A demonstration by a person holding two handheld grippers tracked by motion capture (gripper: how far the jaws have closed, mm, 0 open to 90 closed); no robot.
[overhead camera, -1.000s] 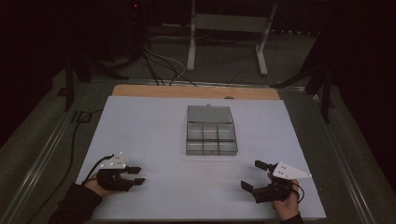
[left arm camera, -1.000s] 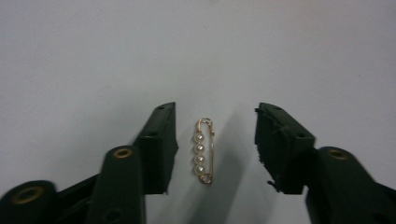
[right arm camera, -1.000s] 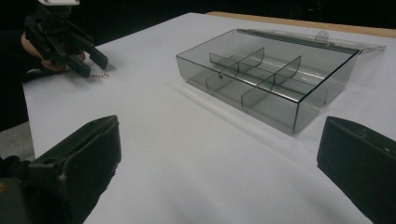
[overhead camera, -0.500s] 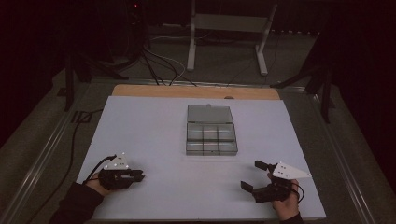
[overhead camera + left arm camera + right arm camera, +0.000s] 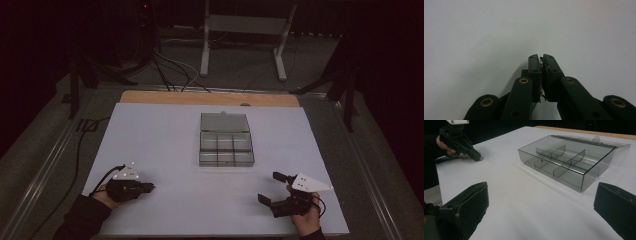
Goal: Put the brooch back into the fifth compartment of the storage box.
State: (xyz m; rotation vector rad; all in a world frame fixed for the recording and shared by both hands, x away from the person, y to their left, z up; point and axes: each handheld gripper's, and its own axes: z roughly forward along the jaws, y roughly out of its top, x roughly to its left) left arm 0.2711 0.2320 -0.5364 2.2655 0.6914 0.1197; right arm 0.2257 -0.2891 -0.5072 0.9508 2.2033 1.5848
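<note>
The clear grey plastic compartment box sits lid-open at the middle of the white worktop, well apart from both claws. The left claw has just been closing and its jaws now meet on nothing, while the right claw rests with jaws wide apart.

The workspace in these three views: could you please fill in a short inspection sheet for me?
Surface: white table sheet, wooden edge at the far side.
Job's things: clear compartment box, lid open, compartments look empty.
Clutter: nothing seen.
Grippers: left gripper has just been closing, now shut on nothing; right gripper open, empty. Both rest near the front edge.
Cables: black cable beside the table's left edge.
Surroundings: dark room, metal stand behind.
</note>
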